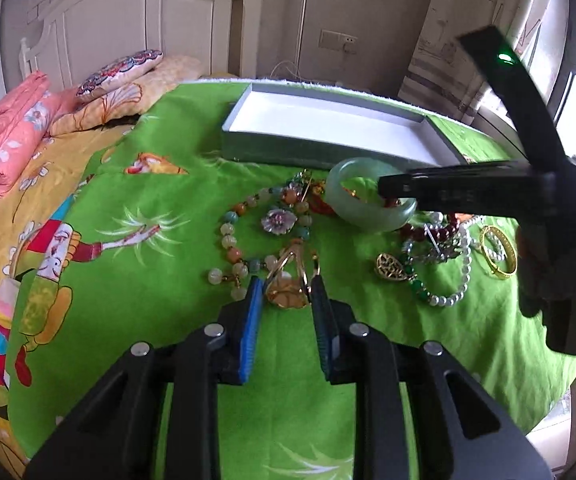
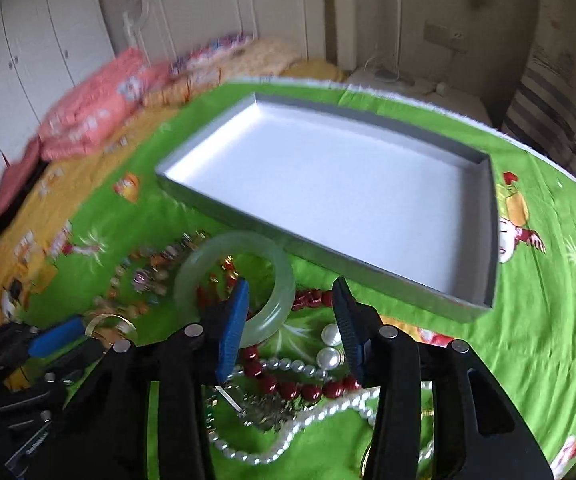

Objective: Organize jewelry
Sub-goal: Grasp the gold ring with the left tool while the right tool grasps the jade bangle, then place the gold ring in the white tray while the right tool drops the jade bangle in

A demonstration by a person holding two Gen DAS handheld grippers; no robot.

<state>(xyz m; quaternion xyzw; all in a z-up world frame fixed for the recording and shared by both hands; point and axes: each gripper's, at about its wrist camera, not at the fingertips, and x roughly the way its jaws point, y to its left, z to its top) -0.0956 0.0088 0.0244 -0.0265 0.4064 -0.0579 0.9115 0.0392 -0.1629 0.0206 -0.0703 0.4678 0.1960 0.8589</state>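
A pale green jade bangle [image 2: 264,320] lies tilted on the green cloth; my right gripper [image 2: 291,292] is open with its left finger [image 2: 234,320] inside the ring and the band between the jaws. It also shows in the left wrist view [image 1: 367,200]. My left gripper [image 1: 286,284] is open around a gold hoop piece [image 1: 288,292]. A grey tray with a white floor [image 2: 491,240] lies beyond, also seen in the left wrist view [image 1: 288,148]. A bead necklace with a flower [image 1: 276,220], red beads [image 2: 288,388] and pearls [image 2: 327,412] lie scattered.
A gold bangle [image 1: 499,252] and a gold pendant [image 1: 389,266] lie at the right. Pink quilts [image 1: 4,136] and pillows [image 1: 128,80] sit at the bed's head. The green cloth's edge [image 1: 527,400] drops off at the right.
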